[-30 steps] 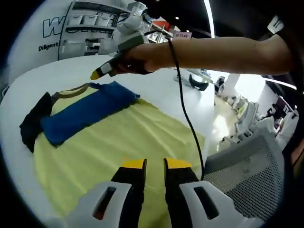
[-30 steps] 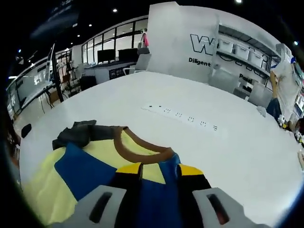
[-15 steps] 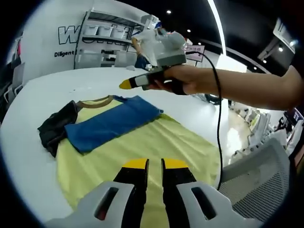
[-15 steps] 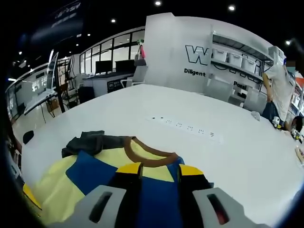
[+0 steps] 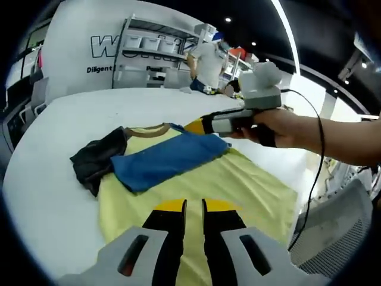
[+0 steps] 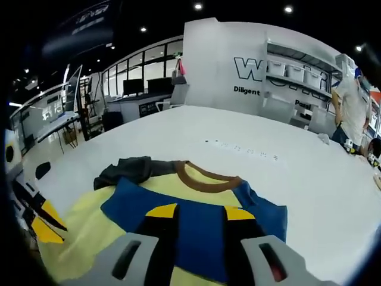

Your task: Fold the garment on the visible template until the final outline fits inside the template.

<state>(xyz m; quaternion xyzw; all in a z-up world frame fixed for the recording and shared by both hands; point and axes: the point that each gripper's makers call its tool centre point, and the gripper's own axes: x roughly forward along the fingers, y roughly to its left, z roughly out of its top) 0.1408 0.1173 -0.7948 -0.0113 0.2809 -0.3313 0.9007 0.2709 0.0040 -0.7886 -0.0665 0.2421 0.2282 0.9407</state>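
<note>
Blue sleeve (image 5: 166, 159) lies folded across yellow T-shirt (image 5: 238, 190); my left gripper (image 5: 187, 207) nearly closed, empty; right gripper (image 6: 199, 212) released. Next: fold the black sleeve (image 5: 95, 161), frame left.

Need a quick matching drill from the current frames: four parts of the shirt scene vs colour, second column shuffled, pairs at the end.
Column one:
1. collar
2. folded-over sleeve
3. shirt body
4. other sleeve

Column two:
A. dark grey, bunched at the shirt's edge
B. pale yellow
C. brown
D. blue, lying across the chest

Pairs: 1-C, 2-D, 3-B, 4-A
</note>
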